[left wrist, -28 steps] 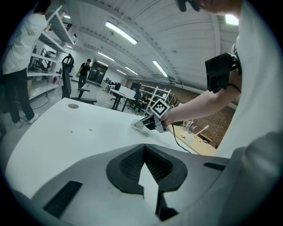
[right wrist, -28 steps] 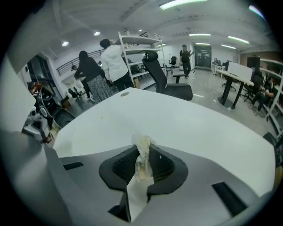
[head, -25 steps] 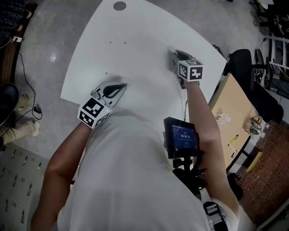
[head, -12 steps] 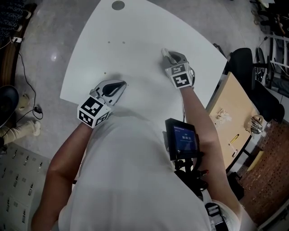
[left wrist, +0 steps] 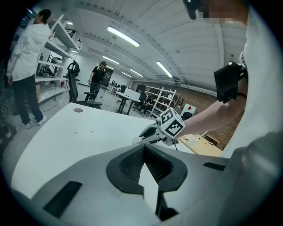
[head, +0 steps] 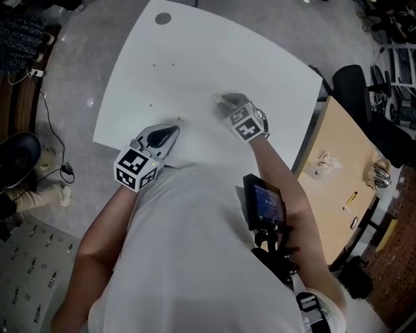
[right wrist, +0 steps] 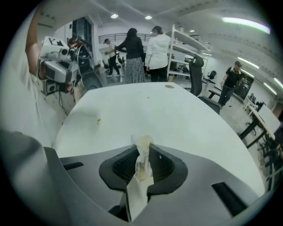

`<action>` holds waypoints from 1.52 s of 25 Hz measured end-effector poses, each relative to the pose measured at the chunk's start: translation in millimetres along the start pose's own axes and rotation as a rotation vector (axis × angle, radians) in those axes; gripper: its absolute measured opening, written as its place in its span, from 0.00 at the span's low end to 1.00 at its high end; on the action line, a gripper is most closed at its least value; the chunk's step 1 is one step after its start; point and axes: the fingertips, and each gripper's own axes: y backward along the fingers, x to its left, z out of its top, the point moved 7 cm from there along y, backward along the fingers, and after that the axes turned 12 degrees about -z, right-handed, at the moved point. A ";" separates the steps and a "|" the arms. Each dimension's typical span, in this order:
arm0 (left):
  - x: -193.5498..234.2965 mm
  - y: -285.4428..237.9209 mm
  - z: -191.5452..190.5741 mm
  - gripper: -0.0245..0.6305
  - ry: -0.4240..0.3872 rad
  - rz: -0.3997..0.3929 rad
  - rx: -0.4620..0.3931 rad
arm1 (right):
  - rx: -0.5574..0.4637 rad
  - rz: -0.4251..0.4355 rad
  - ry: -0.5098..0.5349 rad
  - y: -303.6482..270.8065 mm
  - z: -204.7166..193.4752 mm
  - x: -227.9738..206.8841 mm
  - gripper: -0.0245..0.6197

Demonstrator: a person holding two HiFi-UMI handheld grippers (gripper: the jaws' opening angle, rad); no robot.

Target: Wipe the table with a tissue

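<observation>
The white table (head: 195, 58) takes up the upper middle of the head view. My right gripper (head: 223, 101) points down onto it near its middle, shut on a crumpled, yellow-stained tissue (right wrist: 143, 161) that pokes out past the right gripper's tips (right wrist: 143, 146). From the left gripper view, that right gripper (left wrist: 148, 135) touches the tabletop with the tissue (left wrist: 135, 141) at its tip. My left gripper (head: 162, 135) rests at the table's near edge. Its jaws are shut on nothing (left wrist: 144, 147).
A small yellowish speck (right wrist: 98, 120) lies on the tabletop left of the tissue. A dark round cap (head: 162, 19) sits at the table's far corner. A wooden desk (head: 341, 166) and a black chair (head: 356, 83) stand to the right. People (right wrist: 143, 55) stand beyond the table.
My right gripper has slid left across the tabletop towards the middle with the tissue, and its wrist has rolled. The left gripper has stayed by the near edge.
</observation>
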 end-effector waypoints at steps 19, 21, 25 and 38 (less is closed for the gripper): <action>-44.5 59.2 -26.2 0.05 -0.040 0.104 -0.009 | -0.086 -0.002 -0.516 52.4 -41.6 75.3 0.14; -31.6 65.6 -17.3 0.05 -0.059 0.101 -0.030 | -0.082 -0.020 -0.506 47.0 -33.9 72.4 0.14; -16.3 83.4 -6.8 0.05 -0.095 0.105 -0.037 | -0.089 -0.039 -0.492 37.3 -10.7 73.8 0.14; 45.3 123.2 -11.6 0.05 -0.103 -0.008 -0.004 | -0.044 -0.136 -0.415 18.5 30.3 102.7 0.14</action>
